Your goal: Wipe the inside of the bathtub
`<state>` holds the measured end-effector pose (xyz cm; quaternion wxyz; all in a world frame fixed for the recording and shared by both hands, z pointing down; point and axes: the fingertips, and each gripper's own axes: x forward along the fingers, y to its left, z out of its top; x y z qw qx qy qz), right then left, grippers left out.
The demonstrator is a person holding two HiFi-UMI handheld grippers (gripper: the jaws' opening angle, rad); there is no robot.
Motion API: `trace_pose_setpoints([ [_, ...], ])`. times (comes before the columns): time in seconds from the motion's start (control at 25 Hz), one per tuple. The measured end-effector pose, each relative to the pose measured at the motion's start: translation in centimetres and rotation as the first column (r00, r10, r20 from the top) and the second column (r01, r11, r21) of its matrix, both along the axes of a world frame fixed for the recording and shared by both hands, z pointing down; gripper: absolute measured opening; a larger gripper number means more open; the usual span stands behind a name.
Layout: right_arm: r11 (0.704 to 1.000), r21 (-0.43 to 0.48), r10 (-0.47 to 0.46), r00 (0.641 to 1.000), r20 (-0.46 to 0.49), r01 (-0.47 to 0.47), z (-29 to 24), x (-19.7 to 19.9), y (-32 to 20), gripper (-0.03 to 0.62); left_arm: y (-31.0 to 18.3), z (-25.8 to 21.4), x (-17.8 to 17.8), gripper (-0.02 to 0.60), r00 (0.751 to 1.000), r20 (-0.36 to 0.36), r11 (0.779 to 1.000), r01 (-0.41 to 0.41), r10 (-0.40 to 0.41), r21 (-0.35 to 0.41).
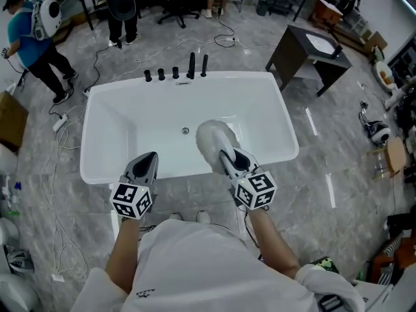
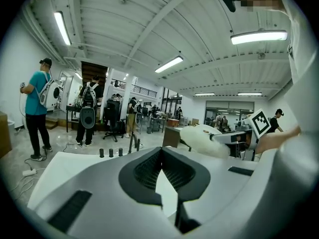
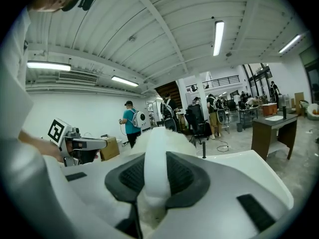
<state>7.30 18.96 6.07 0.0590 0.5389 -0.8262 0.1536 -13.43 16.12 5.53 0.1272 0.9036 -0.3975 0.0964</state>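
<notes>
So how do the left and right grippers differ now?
The left gripper is shut and empty; the right gripper is shut on a fluffy white wiper. The left ends at the near rim of the bathtub; the right's wiper reaches farther over the basin. Both point at the tub.

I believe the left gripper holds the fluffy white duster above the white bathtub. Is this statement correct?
Not quite: it is the right gripper that holds the fluffy white duster above the white bathtub. The right gripper view shows its jaws closed on the duster's white band; the left gripper is shut on nothing.
</notes>
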Motion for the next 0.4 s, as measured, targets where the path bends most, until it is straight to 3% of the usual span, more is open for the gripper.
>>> trace_pose_setpoints([
  [0.4, 0.999, 0.008, 0.035, 0.999, -0.006, -0.035, -0.8, -1.2, 0.9, 0.098, 1.2, -0.3, -1.1, 0.011, 1.0, -0.024, 1.0, -0.016, 0.016, -0.001],
])
